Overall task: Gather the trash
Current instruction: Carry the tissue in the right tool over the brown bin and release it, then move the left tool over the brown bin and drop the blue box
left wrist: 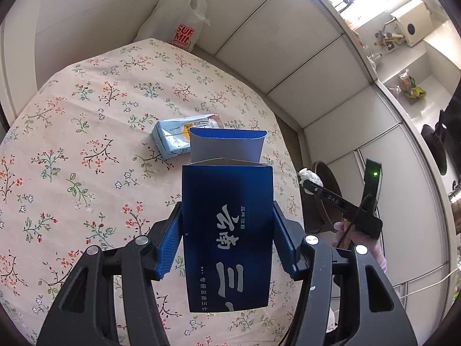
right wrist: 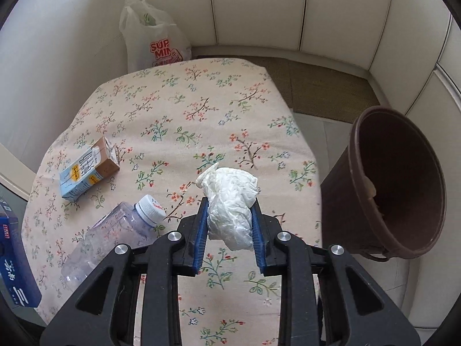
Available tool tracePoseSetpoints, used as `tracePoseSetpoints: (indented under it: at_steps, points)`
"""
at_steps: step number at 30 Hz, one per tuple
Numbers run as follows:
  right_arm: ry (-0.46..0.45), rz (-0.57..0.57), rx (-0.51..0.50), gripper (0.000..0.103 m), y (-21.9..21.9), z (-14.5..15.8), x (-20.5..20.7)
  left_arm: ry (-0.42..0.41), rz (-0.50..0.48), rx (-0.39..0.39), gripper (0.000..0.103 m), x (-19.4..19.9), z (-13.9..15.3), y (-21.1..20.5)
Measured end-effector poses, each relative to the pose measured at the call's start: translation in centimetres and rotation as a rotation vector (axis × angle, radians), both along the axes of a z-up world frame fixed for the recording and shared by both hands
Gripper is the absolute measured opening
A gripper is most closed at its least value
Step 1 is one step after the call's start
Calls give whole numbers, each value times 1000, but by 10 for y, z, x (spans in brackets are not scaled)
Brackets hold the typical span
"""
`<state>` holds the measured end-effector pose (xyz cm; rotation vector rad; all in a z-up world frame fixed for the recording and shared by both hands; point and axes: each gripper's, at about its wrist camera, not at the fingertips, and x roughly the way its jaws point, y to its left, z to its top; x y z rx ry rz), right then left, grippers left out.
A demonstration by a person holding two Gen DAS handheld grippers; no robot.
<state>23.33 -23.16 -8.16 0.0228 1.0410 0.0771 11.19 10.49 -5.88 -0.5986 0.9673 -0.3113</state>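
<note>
My left gripper (left wrist: 227,219) is shut on a dark blue carton box (left wrist: 227,230) with its top flap open, held above the floral table; the box also shows at the left edge of the right wrist view (right wrist: 13,262). My right gripper (right wrist: 229,219) is shut on a crumpled white tissue (right wrist: 229,201), held over the table near its right edge. A light blue and brown drink carton (right wrist: 86,170) lies on its side on the table, also in the left wrist view (left wrist: 173,138). An empty clear plastic bottle (right wrist: 112,236) with a white cap lies beside it. A brown bin (right wrist: 397,184) stands right of the table.
The table has a floral cloth (right wrist: 201,109). A white plastic shopping bag (right wrist: 152,37) with red print stands behind the table against the wall. White cabinet panels (left wrist: 288,37) run along the right. The other gripper and hand show in the left wrist view (left wrist: 354,213).
</note>
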Motion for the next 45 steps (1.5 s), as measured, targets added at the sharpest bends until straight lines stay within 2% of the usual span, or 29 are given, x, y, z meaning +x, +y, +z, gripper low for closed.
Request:
tracePoseSetpoints:
  at_steps: [8,10,13,14,16,17,18,20,22,24,27,30,32,35,38,45]
  points:
    - [-112,-96,-63,26,-52,40,-10,12,-6,12,57,4,-7,-10]
    - [-159,-163,-89,26,-72,48,-13,11,-6,19,57,5,-8,-14]
    - [-222,-324,-111,28,-108,56,-15,7,-12,26,57,6,-10,-21]
    - [-239,-403,-120,31,-122,58,-16,3,-14,29,57,7,-10,-23]
    - [-275,-506,-143,55,-141,62,-21,-15,-16,35,57,7,-9,-28]
    - [-298,-542,-160,76,-147,65,-25,-29,-15,39,57,7,-8,-31]
    - [-330,-601,-196,84,-153,70,-32,-44,-13,39,57,7,-7,-34]
    - [-381,-688,-220,85,-164,81,-50,-66,-7,29,57,8,-6,-39]
    - [-412,-777,-222,95,-174,94,-70,-89,-7,18,57,10,-3,-48]
    - [-467,-854,-194,96,-184,109,-97,-107,-20,18,57,12,1,-61]
    - [-517,-920,-161,96,-196,128,-133,-132,-56,12,57,22,10,-91]
    - [-535,-956,-150,96,-207,134,-159,-158,-88,-7,57,41,25,-137]
    - [-537,-982,-166,96,-216,130,-172,-181,-117,-26,57,53,39,-173]
    - [-522,-1032,-219,96,-232,111,-182,-226,-186,-15,57,70,61,-234]
    - [-430,-1056,-115,96,-259,89,-178,-264,-255,12,58,84,77,-290]
    - [-391,-1118,-14,96,-292,76,-190,-276,-346,45,58,112,87,-384]
